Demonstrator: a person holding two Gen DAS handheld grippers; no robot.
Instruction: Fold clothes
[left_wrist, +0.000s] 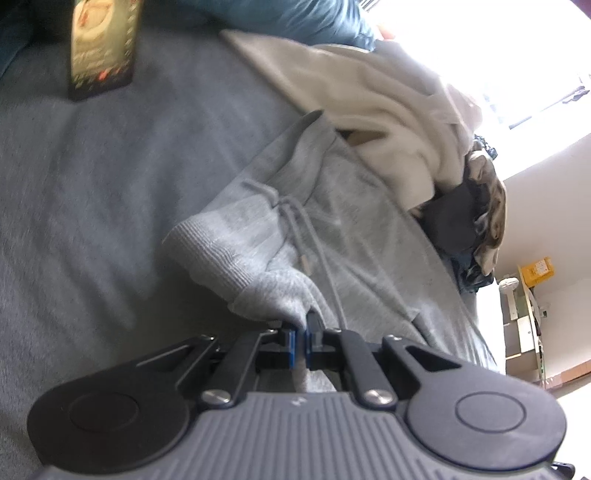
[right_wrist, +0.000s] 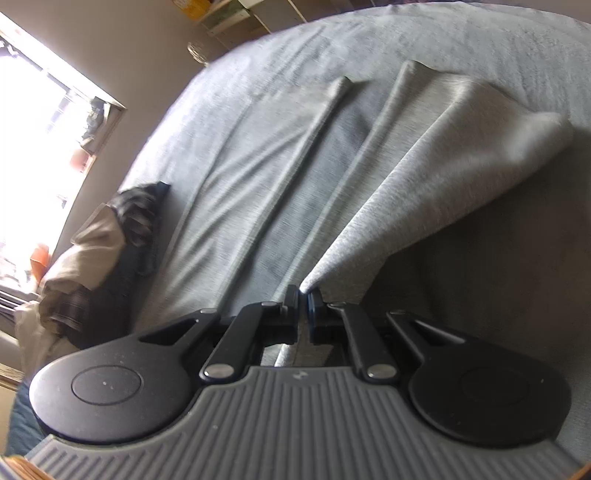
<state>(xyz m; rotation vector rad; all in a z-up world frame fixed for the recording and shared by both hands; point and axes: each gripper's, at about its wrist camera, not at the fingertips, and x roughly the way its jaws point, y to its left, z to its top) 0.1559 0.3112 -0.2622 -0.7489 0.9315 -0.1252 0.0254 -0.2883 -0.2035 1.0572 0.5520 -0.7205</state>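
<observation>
Light grey sweatpants (left_wrist: 332, 229) lie across the grey bed cover (left_wrist: 92, 192), their ribbed waistband and drawstrings facing up. My left gripper (left_wrist: 303, 325) is shut on a bunched bit of the waistband edge, which is lifted off the bed. In the right wrist view the same sweatpants (right_wrist: 424, 166) stretch away in long taut folds. My right gripper (right_wrist: 303, 295) is shut on a pinched corner of that fabric, raised above the bed cover (right_wrist: 480, 277). The far end of the leg hangs folded to the right.
A cream garment (left_wrist: 369, 96) and dark crumpled clothes (left_wrist: 469, 218) are heaped past the sweatpants near the bed's edge, the same pile (right_wrist: 92, 240) showing at the left. A patterned box (left_wrist: 103, 48) stands on the bed at upper left. A bright window (right_wrist: 33, 129) and shelves (left_wrist: 524, 306) lie beyond.
</observation>
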